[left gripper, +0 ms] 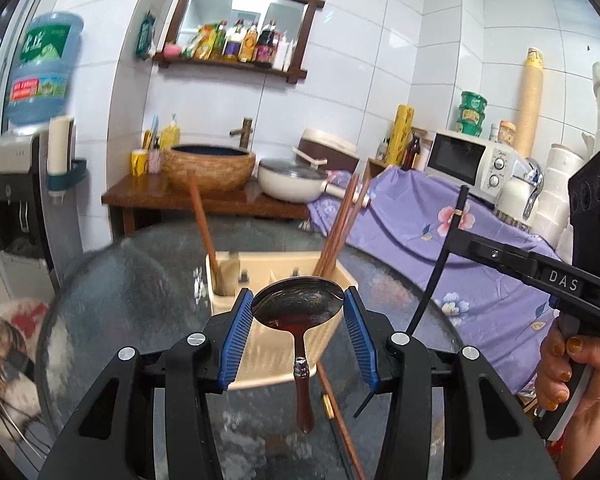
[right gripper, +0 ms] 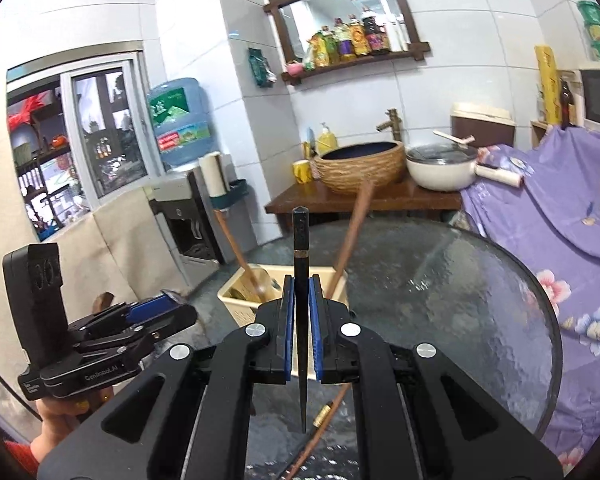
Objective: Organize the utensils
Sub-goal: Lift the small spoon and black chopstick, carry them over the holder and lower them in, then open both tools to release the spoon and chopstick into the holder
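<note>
Left gripper (left gripper: 298,312) pinches a spoon (left gripper: 299,304), right gripper (right gripper: 301,322) clamps a black chopstick (right gripper: 301,280); beige basket (left gripper: 332,268) holds wooden utensils (left gripper: 340,226).

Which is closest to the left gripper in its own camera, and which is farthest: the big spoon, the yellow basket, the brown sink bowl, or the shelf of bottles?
1. Spoon: right between the left gripper's jaws.
2. Yellow utensil basket: just behind the spoon, on the glass table.
3. Woven sink bowl: past the table, on the wooden counter.
4. Shelf of bottles: high on the tiled wall.

Bright, even indoor light; strong fisheye bending at the dark edges, motion blur at left, glare on the glass table (right gripper: 460,288).
</note>
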The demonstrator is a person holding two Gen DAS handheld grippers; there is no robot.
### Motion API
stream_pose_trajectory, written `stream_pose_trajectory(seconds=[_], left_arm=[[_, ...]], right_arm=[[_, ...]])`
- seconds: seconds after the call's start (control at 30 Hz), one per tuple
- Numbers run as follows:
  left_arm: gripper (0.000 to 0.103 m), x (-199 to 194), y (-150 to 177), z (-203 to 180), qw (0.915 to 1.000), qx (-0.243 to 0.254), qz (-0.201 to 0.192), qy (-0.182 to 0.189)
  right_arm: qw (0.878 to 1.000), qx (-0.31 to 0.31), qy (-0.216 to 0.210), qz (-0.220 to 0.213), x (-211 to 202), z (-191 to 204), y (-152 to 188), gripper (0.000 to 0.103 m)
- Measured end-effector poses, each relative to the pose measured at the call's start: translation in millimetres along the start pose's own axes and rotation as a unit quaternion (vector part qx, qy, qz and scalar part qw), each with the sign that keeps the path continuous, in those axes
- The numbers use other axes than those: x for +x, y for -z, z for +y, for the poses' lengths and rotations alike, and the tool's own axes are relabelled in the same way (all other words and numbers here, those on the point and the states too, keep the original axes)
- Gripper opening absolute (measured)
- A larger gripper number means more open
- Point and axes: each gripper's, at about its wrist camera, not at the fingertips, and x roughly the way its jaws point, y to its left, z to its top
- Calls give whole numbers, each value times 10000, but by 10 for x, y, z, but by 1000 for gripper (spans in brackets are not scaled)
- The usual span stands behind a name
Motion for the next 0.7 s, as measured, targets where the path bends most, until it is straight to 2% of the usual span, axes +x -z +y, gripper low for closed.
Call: stream_pose_trajectory(seconds=[0.2,0.37,0.53,0.7], left_arm=[[45,-148,-605,-57,9982,215,-557,-45],[45,-85,-1050,-74,9949,200,-954,-245],[45,210,-1087,-15,9949,84,-864,-515],[45,445,-831,122,9954,-41,-642,-714]], right_arm=[[9993,-65,-304,-213,-46,128,-554,8],[9982,-139,-192,-552,-2,220,-1085,8],[9977,-188,63,-645,212,255,-1284,8],[9974,-276,340,-572,455,189,-1079,8]])
